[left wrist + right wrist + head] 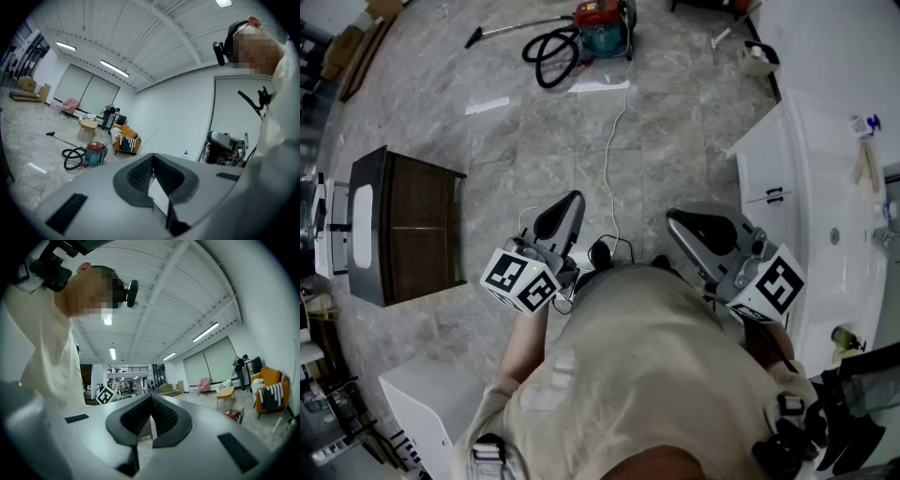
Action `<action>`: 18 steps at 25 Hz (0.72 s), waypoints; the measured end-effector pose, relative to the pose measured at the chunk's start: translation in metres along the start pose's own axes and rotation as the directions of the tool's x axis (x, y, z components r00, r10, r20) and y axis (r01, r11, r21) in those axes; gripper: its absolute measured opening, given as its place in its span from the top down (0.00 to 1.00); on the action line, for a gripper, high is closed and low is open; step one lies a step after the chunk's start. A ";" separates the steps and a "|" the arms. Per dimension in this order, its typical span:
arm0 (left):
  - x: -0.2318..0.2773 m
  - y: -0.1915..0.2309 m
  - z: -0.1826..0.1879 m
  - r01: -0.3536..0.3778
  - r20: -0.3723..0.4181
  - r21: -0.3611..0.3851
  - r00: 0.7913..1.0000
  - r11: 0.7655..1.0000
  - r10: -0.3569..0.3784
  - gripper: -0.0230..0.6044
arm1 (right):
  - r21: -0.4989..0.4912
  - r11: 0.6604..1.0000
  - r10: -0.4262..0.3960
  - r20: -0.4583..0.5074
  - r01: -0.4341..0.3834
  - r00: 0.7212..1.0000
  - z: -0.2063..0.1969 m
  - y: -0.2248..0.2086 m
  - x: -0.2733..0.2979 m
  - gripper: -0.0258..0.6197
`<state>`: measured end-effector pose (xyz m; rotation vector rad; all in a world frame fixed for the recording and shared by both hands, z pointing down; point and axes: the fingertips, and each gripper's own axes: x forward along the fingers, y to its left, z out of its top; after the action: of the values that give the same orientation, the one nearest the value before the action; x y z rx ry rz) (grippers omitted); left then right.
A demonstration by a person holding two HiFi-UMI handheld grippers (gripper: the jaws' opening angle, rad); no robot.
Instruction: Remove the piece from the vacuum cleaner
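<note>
The vacuum cleaner (602, 28), a red and teal canister with a coiled black hose (551, 54) and a wand (516, 28), stands far off on the marble floor, at the top of the head view. It also shows in the left gripper view as the vacuum cleaner (95, 153), and small in the right gripper view (233, 414). My left gripper (574, 199) and right gripper (673, 217) are held close to the person's body, well short of the vacuum. Both are shut with nothing between the jaws, as seen on the left gripper (153, 161) and the right gripper (151, 401).
A dark wood cabinet (408, 230) stands at the left. A white counter with a sink (834, 216) runs along the right. A thin white cable (614, 141) trails over the floor toward the vacuum. An orange sofa (124, 139) and a small table (88, 125) stand beyond it.
</note>
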<state>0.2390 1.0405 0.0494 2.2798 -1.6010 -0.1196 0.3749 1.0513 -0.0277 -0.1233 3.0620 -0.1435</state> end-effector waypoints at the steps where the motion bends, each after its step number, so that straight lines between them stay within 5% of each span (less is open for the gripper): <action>1: -0.006 0.011 0.004 0.007 0.004 -0.010 1.000 1.000 -0.007 0.96 | -0.015 1.000 -0.007 -0.008 0.007 1.000 0.003 0.001 0.013 0.96; 10: -0.043 0.091 0.044 0.078 0.049 -0.046 0.996 0.996 -0.075 0.96 | 0.033 0.997 0.063 0.110 -0.067 0.992 0.044 0.023 0.122 0.96; 18: -0.080 0.109 0.033 0.070 0.032 -0.037 0.997 0.997 -0.069 0.96 | 0.235 0.946 0.186 0.169 -0.223 0.968 0.028 0.067 0.167 0.96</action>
<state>0.1045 1.0740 0.0445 2.3151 -1.5214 -0.2019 0.2055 1.1010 -0.0733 0.1909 2.8567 -0.4856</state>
